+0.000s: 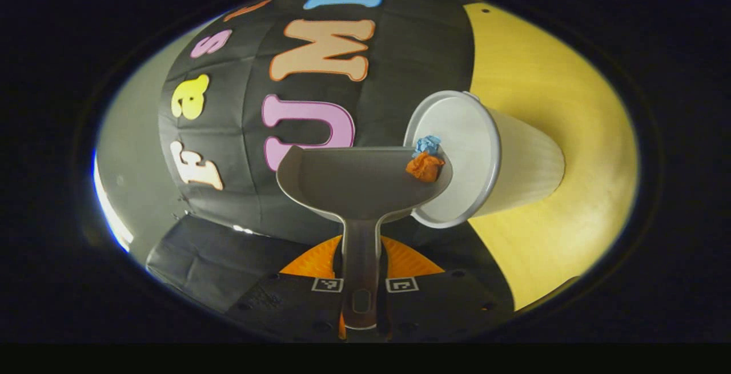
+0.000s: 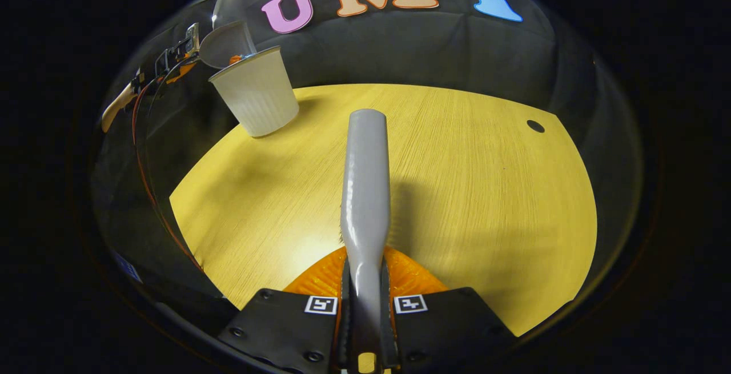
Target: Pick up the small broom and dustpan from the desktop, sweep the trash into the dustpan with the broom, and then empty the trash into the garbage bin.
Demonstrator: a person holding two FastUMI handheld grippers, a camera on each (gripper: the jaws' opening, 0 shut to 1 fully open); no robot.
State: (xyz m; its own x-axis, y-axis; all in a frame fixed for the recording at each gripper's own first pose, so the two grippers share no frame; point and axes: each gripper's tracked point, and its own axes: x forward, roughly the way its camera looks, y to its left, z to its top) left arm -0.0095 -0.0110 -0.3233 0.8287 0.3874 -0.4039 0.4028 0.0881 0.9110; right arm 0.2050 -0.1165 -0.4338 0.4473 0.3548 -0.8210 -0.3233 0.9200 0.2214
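Note:
In the left gripper view my left gripper (image 1: 361, 264) is shut on the handle of the grey dustpan (image 1: 354, 183). The pan is tipped toward the open mouth of the pale garbage bin (image 1: 514, 157). An orange paper ball (image 1: 425, 167) and a blue paper ball (image 1: 428, 144) lie at the pan's edge, right at the bin's rim. In the right gripper view my right gripper (image 2: 365, 276) is shut on the small broom (image 2: 365, 180), whose grey handle points forward above the table; its bristles are hidden. Far off at upper left stand the bin (image 2: 257, 91), the dustpan (image 2: 225, 43) above it and the left gripper (image 2: 174, 57).
The yellow wooden table (image 2: 457, 180) has a small round hole (image 2: 535, 126) near its far right edge. A red cable (image 2: 143, 157) hangs from the left gripper along the table's left side. The black cloth wall stands behind the bin.

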